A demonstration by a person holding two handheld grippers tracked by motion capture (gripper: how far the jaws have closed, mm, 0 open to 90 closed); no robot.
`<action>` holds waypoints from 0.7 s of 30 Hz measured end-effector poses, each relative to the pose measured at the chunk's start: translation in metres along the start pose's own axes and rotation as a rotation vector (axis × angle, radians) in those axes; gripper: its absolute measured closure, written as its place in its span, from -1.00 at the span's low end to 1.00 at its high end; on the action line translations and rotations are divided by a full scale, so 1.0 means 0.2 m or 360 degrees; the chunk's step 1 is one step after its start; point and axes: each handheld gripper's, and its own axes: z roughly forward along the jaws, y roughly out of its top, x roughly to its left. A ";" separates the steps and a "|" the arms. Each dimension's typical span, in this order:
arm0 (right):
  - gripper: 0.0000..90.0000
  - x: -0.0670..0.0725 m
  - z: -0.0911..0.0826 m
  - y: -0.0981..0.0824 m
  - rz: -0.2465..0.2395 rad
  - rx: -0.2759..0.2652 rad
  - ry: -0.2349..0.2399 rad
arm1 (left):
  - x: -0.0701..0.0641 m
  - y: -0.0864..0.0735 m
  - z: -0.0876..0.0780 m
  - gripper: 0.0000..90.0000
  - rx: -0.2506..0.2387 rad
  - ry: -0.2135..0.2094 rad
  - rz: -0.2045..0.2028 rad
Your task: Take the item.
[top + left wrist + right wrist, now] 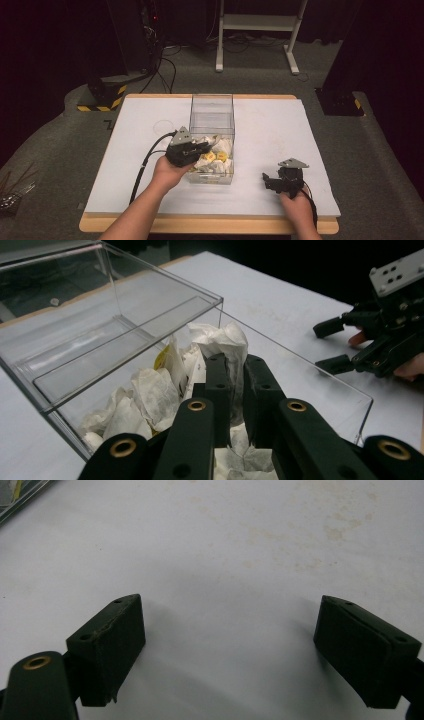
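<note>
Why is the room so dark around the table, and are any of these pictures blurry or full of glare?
High view: light falls on the white table, the surroundings stay near black. Left gripper view: the clear plastic box shows pale reflections on its walls; the left gripper, shut on a white paper packet, looks soft up close. Right gripper view: the open right gripper casts soft shadows on the table.

- No text, label, brand or number can be read anywhere.
- The only sign: yellow-and-black hazard stripes (pixel 102 100) on a base on the floor, upper left of the high view.
</note>
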 end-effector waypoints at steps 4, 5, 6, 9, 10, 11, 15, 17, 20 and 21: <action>-0.71 0.00 0.00 0.00 0.0000 0.0000 0.0000 | 0.00 0.00 -0.05 0.84 -0.0093 0.0005 -0.0013; -0.71 0.00 0.00 0.00 0.0000 0.0000 0.0000 | 0.01 0.00 -0.06 0.84 -0.0116 0.0007 -0.0008; -0.71 0.00 0.00 0.00 0.0000 0.0000 -0.0001 | 0.01 0.00 -0.07 0.84 -0.0137 0.0005 -0.0012; -0.71 0.00 0.00 0.00 -0.0001 -0.0001 -0.0001 | 0.01 0.01 -0.11 0.84 -0.0200 0.0008 -0.0016; -0.71 0.00 0.00 0.00 -0.0001 0.0000 -0.0001 | 0.02 0.01 -0.12 0.84 -0.0220 0.0006 -0.0027; -0.71 0.00 0.00 0.00 0.0000 0.0000 -0.0001 | 0.02 0.01 -0.14 0.84 -0.0236 0.0002 -0.0037; -0.71 0.00 0.00 0.00 -0.0001 0.0000 -0.0001 | 0.03 0.02 -0.17 0.84 -0.0279 0.0011 -0.0048; -0.71 0.00 0.00 0.00 -0.0001 0.0000 -0.0001 | 0.04 0.02 -0.19 0.84 -0.0293 0.0018 -0.0049; -0.71 0.00 0.00 0.00 -0.0001 0.0000 -0.0001 | 0.05 0.02 -0.22 0.84 -0.0312 0.0032 -0.0046; -0.71 0.00 0.00 0.00 -0.0001 0.0000 -0.0001 | 0.05 0.02 -0.22 0.84 -0.0319 0.0033 -0.0050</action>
